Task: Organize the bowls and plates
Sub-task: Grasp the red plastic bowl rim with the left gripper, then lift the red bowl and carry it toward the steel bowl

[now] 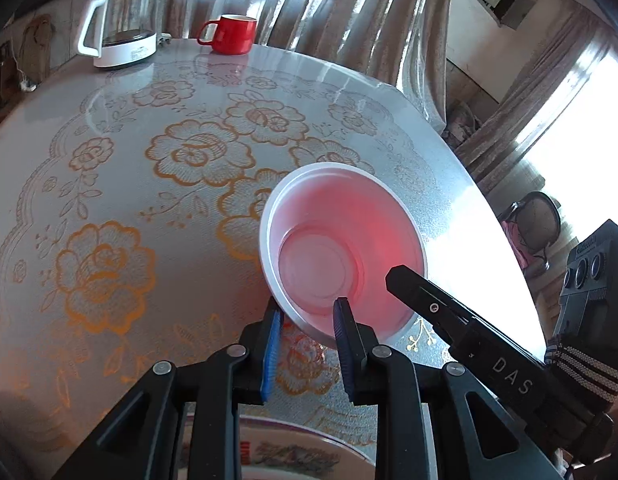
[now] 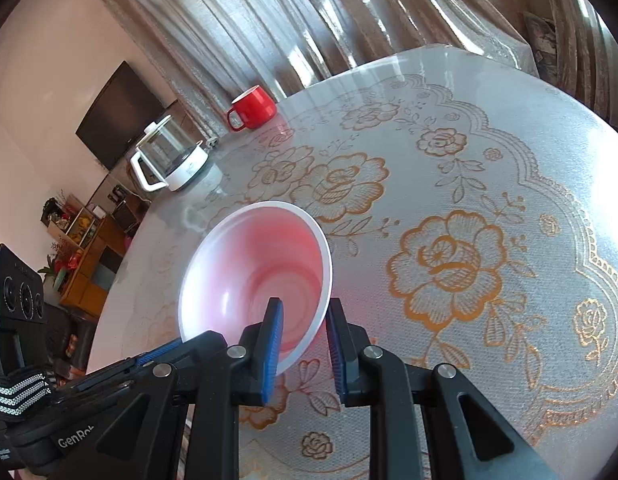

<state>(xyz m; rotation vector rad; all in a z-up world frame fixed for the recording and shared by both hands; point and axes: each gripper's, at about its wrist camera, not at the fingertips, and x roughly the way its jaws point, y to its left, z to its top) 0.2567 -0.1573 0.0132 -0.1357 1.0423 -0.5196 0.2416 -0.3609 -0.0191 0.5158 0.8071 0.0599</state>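
A white bowl with a pink-red inside is tilted above the floral table. My left gripper straddles its near rim, one blue pad outside and one inside, with a gap still showing. My right gripper straddles the rim at another spot of the same bowl, pads on either side of the wall. The right gripper's black finger also shows in the left wrist view. A patterned plate lies under my left gripper at the bottom edge.
A glass kettle with a white base and a red mug stand at the far edge of the table; both also show in the right wrist view, the kettle and the mug. Curtains hang behind.
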